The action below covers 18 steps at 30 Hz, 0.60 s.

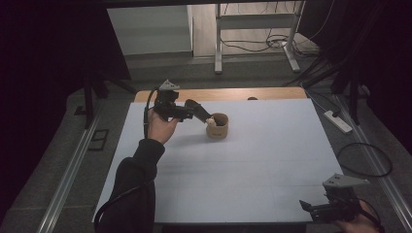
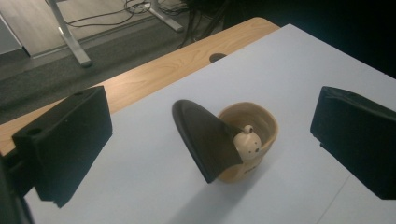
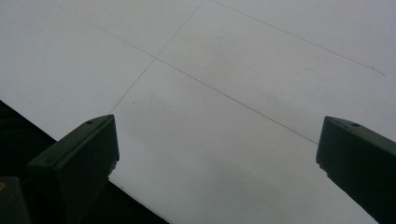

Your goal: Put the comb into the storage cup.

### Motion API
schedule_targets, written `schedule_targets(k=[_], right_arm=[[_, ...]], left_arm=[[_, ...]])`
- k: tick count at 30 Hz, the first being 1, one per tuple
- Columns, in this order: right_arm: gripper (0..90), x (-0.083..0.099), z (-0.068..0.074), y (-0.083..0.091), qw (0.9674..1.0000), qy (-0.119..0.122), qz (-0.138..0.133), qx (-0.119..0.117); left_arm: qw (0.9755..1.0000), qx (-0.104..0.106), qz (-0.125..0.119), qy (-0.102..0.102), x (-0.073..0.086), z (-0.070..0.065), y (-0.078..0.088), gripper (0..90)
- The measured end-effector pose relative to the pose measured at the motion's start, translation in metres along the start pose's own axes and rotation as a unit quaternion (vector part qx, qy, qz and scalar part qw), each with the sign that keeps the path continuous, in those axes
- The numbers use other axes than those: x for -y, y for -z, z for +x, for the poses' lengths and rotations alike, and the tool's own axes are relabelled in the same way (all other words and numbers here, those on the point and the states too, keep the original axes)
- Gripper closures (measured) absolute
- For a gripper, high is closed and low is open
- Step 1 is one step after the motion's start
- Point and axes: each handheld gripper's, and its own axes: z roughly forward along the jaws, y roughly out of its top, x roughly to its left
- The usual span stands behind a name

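A tan ceramic cup (image 1: 217, 126) stands upright on the white desk (image 1: 252, 165), toward its far left part, with a small cream figurine (image 2: 246, 143) sitting inside against the near wall and a black flat wedge-shaped piece (image 2: 205, 140) leaning tilted out of its mouth, tip inside the cup and broad rounded end raised up and toward the left gripper (image 1: 192, 112). That gripper, held in the person's left hand (image 1: 160, 127) just left of the cup, points toward it; in the left gripper view its jaws stand wide apart, gripping nothing, one at each side of the picture, with the cup and the black piece lying ahead between them, the black piece nearer and slightly left of centre. The piece's long axis runs slantwise from the cup up toward the gripper, so a grasp would, on this showing, call for the jaws to close across its flat faces rather than along its length. Whether the raised end already touches the gripper cannot be told from the high view.

The right gripper (image 1: 311, 209) rests low at the desk's near right corner, well apart from the cup, its jaws likewise spread wide and empty over bare white surface. The left hand is plainly the nearer of the two to the cup.
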Motion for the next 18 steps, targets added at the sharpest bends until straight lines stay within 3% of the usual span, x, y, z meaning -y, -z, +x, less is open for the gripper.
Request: schedule_targets(k=[9,18], right_arm=[[0.0,0.0,0.0,0.0,1.0,0.001,0.0,0.001],[0.4,0.0,0.002,0.0,1.0,0.006,0.0,0.001]], left_arm=[[1.0,0.001,-0.001,-0.007,0.008,-0.005,0.005,0.0],[0.9999,0.01,-0.005,0.005,0.021,-0.007,0.008,0.0]])
